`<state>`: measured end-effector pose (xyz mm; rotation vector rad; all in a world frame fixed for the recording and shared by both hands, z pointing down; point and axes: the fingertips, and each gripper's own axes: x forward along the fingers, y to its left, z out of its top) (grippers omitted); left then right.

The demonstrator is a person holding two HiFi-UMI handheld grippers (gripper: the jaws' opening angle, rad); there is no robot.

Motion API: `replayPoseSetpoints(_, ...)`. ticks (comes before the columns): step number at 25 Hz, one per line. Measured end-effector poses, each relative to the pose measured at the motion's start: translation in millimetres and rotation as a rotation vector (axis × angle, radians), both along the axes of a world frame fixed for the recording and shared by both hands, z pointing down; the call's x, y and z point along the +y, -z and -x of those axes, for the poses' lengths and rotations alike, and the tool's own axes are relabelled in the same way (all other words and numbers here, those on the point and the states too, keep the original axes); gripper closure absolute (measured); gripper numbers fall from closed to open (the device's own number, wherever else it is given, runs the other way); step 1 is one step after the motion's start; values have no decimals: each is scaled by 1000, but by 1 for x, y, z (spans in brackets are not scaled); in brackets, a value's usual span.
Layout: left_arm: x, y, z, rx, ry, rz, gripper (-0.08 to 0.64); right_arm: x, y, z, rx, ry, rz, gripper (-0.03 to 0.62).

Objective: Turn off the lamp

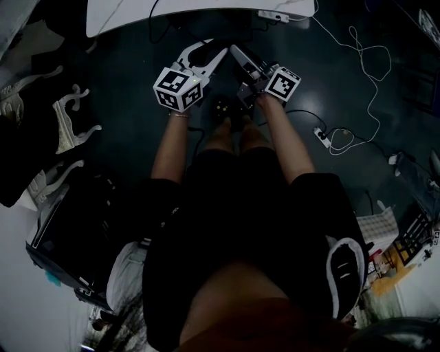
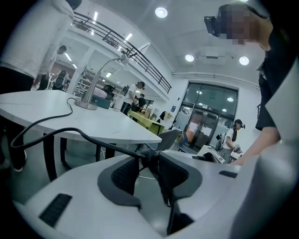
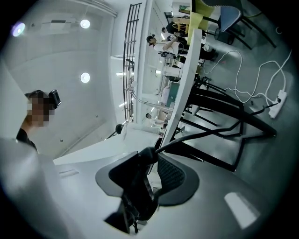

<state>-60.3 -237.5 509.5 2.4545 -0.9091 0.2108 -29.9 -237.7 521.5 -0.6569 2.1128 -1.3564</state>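
A silver gooseneck lamp (image 2: 96, 84) stands on the white table (image 2: 117, 126) in the left gripper view. Its black cord (image 2: 56, 133) runs off the table edge to a black inline switch (image 2: 150, 156). The switch sits between the tips of my left gripper (image 2: 148, 161), whose jaws stand apart with a gap beside the left pad (image 2: 122, 176). In the right gripper view, my right gripper (image 3: 148, 158) is closed on the switch body (image 3: 138, 186), which lies along its left jaw. In the head view, left gripper (image 1: 221, 55) and right gripper (image 1: 235, 51) meet tip to tip above the dark floor.
The white table's edge (image 1: 137, 14) is just ahead of the grippers. A power strip (image 1: 322, 135) and loose white cables (image 1: 371, 75) lie on the floor to the right. A black bin (image 1: 75, 234) stands at the left. A person (image 2: 28, 42) stands by the table.
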Motion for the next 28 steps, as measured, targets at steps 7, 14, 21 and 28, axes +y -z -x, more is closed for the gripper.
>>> replayPoseSetpoints(7,5,-12,5,-28,48,25,429,4,-9,2,32,8,-1,488)
replayPoseSetpoints(14,14,-19,23,-75,90,27,423,-1,-12,-11,14,-83,-1,500)
replayPoseSetpoints(21,17,-18,33,-55,124,25,425,-4,-23,-15,74,-57,5,514)
replayPoseSetpoints(28,20,-16,35,-57,133,4,431,-1,-44,-11,186,-42,79,514)
